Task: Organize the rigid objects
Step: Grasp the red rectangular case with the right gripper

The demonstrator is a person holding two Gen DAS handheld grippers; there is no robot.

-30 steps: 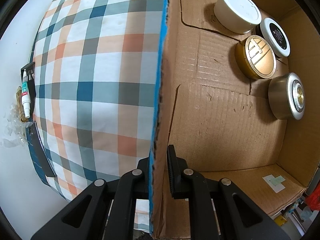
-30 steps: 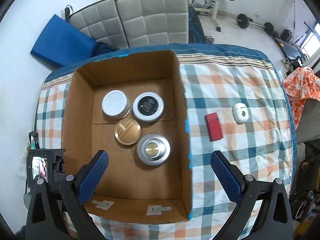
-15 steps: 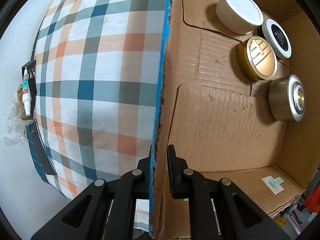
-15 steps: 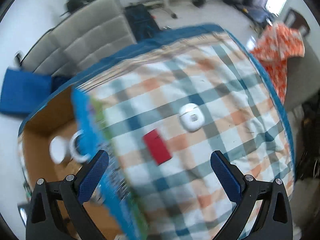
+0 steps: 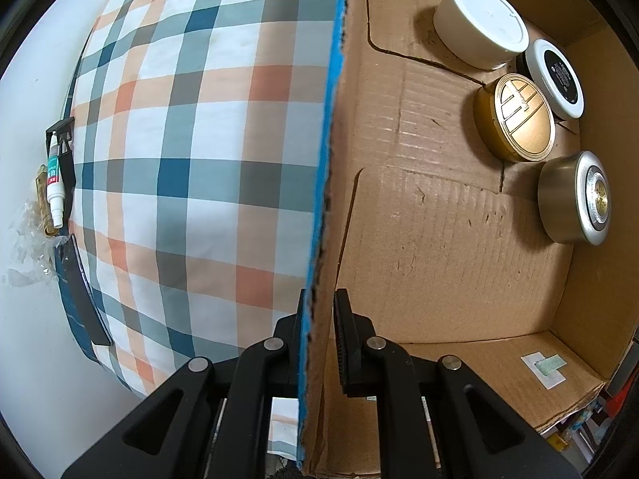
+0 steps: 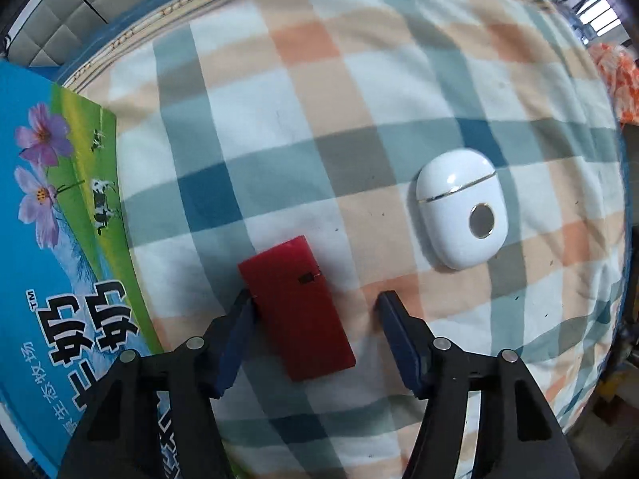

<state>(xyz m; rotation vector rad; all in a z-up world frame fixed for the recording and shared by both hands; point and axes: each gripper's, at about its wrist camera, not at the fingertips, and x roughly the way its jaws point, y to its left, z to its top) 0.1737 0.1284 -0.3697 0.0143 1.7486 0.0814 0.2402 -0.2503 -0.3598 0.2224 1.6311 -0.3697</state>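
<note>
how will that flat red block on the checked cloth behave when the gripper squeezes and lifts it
The red block looks stiff, with straight edges and sharp corners, so it probably won't flex. It lies flat, so it shouldn't roll. It sits askew between the closing jaws of the right gripper, one finger at its edge, so it may twist or slide on the cloth.

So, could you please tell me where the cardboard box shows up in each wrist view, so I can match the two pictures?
Left wrist view: the cardboard box fills the right half, its near wall clamped in the left gripper.
Right wrist view: only the box's blue printed outer wall shows, along the left edge, left of the red case.
Shared landmark: the plaid cloth beside the box.
</note>
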